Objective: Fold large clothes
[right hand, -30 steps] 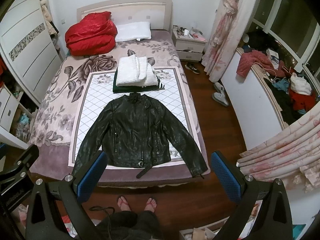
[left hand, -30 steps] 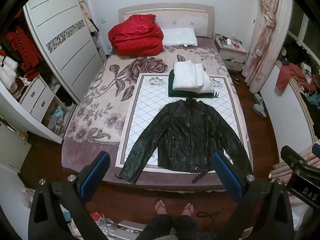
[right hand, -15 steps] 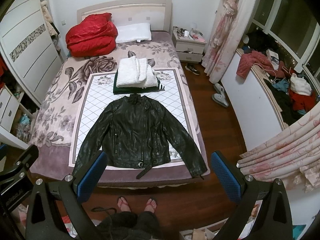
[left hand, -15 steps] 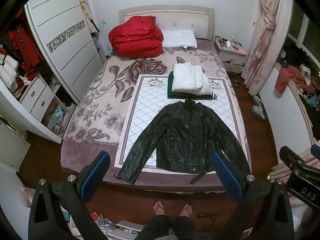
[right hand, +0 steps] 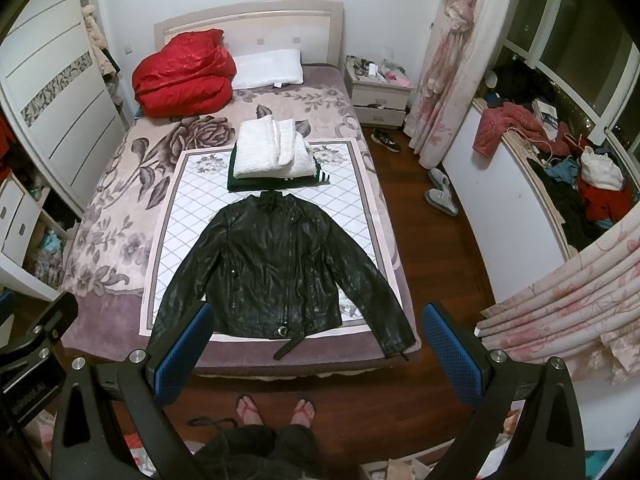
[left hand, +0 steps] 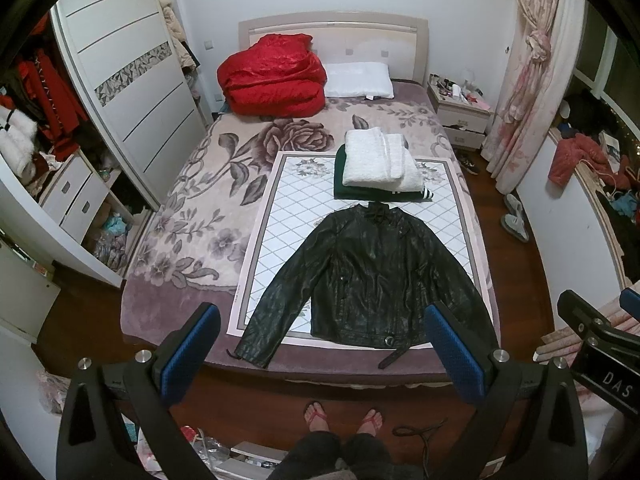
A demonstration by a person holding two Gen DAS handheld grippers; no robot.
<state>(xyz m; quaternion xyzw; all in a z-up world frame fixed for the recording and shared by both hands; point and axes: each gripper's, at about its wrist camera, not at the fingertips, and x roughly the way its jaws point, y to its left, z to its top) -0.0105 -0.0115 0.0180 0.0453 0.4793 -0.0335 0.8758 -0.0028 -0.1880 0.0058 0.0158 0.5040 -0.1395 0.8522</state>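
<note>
A black leather jacket (left hand: 372, 276) lies flat, front up, sleeves spread, on a white quilted mat (left hand: 280, 240) on the bed; it also shows in the right wrist view (right hand: 276, 272). Its belt end hangs toward the bed's near edge. My left gripper (left hand: 320, 352) is open and empty, held high above the floor before the bed. My right gripper (right hand: 316, 352) is open and empty at the same height. Both are well apart from the jacket. The right gripper's body shows at the left view's right edge (left hand: 600, 336).
A folded white garment on a dark green one (left hand: 380, 164) sits behind the jacket's collar. A red duvet (left hand: 272, 76) and a pillow (left hand: 358, 80) lie at the headboard. A wardrobe (left hand: 132, 92) stands left, a nightstand (right hand: 378, 92) and curtain right. My feet (left hand: 344, 420) stand on the wood floor.
Both grippers have drawn slightly back and up from the bed, so the jacket sits a little higher in both views. Both grippers stay open.
</note>
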